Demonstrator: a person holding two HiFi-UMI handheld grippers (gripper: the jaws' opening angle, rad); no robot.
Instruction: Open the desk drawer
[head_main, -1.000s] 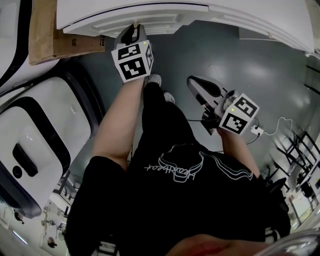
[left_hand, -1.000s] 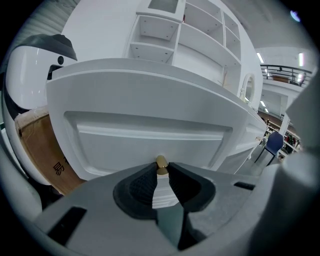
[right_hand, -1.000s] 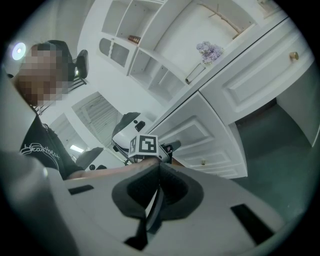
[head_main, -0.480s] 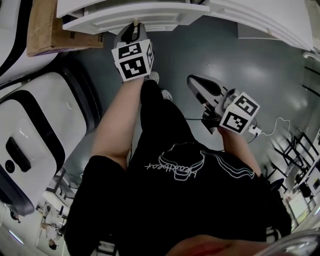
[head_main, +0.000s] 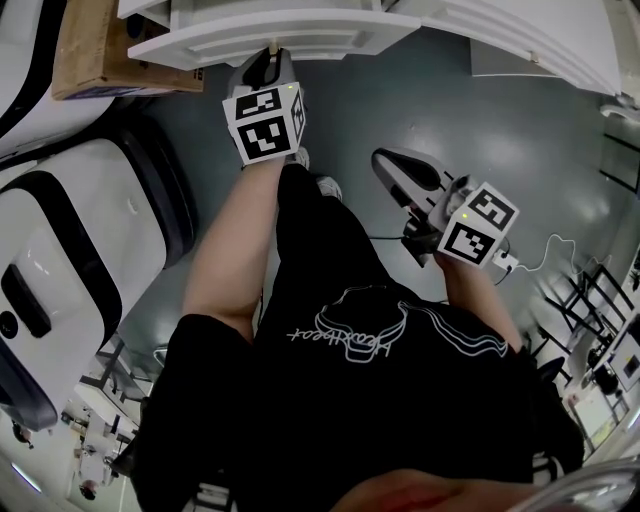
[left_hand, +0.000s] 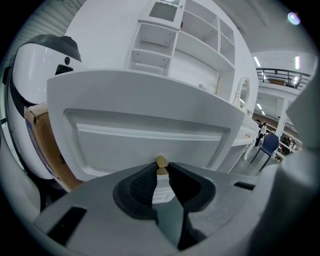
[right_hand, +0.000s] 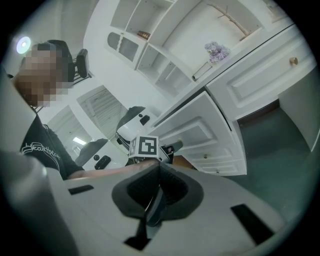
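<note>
Left gripper (left_hand: 160, 171): jaws narrow and clamped on the small brass knob (left_hand: 161, 162), one dark pad on each side. The knob sits low and centred on the white panelled front of the drawer (left_hand: 150, 127).

In the head view your left gripper (head_main: 268, 58) points up-frame with its tip at the drawer (head_main: 270, 42), which stands pulled out from the white counter (head_main: 520, 45). The right gripper view shows the same drawer (right_hand: 200, 127) jutting past the counter (right_hand: 260, 75) front. Two lower drawers (right_hand: 220, 162) sit further back beneath it.

Right gripper (right_hand: 159, 167): jaws pressed together, nothing between them. In the head view the right gripper (head_main: 390, 165) hangs over the dark floor (head_main: 500, 130), off to your right and well apart from the drawer.

Writing:
- **Marker cube:** the marker cube (head_main: 265, 122) on your left gripper carries black-and-white square codes and no letters. The cube on the right gripper is the same.
- **Shirt:** your black shirt (head_main: 380, 400) has a white script print that looks like "Heartbeat", upside down in the head view.
- **Box:** a cardboard box (head_main: 95, 50) sits just left of the drawer. The black print on its edge is too small to read.

A big white shell with black trim (head_main: 70, 260) lies on the floor below the box. Purple flowers (right_hand: 216, 51) stand on the counter top in the right gripper view.
</note>
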